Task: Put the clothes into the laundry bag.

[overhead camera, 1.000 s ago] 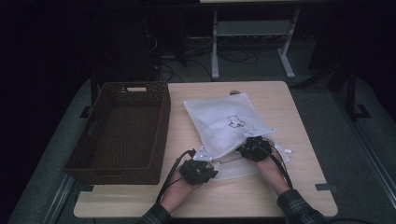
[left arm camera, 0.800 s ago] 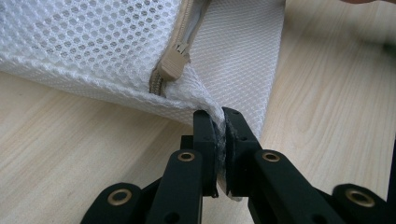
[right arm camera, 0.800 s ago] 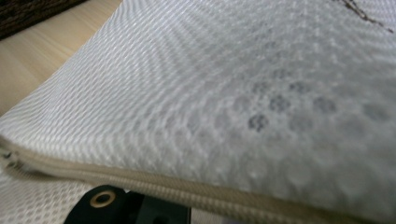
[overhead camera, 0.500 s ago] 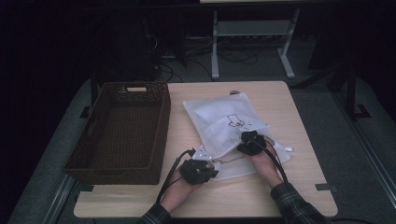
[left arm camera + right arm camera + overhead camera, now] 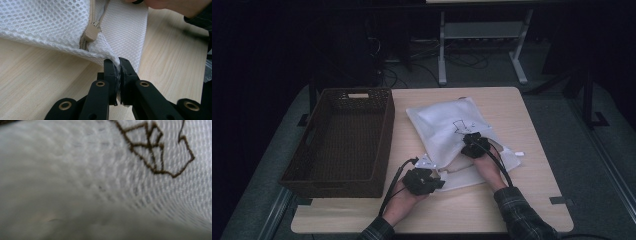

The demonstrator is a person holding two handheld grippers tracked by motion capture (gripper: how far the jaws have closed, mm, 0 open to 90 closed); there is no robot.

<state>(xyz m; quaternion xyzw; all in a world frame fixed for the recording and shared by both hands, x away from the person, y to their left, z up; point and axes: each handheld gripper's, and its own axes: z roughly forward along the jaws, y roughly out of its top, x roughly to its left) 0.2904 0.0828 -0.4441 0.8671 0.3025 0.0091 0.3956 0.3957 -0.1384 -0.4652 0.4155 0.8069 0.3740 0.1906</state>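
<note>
L gripper (image 5: pixel 426 172), near edge of tabletop (image 5: pixel 532 200): jaws clamped on corner of white mesh bag (image 5: pixel 447 125), beige zipper pull (image 5: pixel 91 34) just beyond the tips at 11 o'clock. R gripper (image 5: pixel 474 142) rests on the bag at 1 o'clock from L gripper; jaws hidden against mesh, can't tell if open or closed. Bag lies mid-tabletop. Brown wicker basket (image 5: pixel 312 170) alongside at 9 o'clock.
</note>
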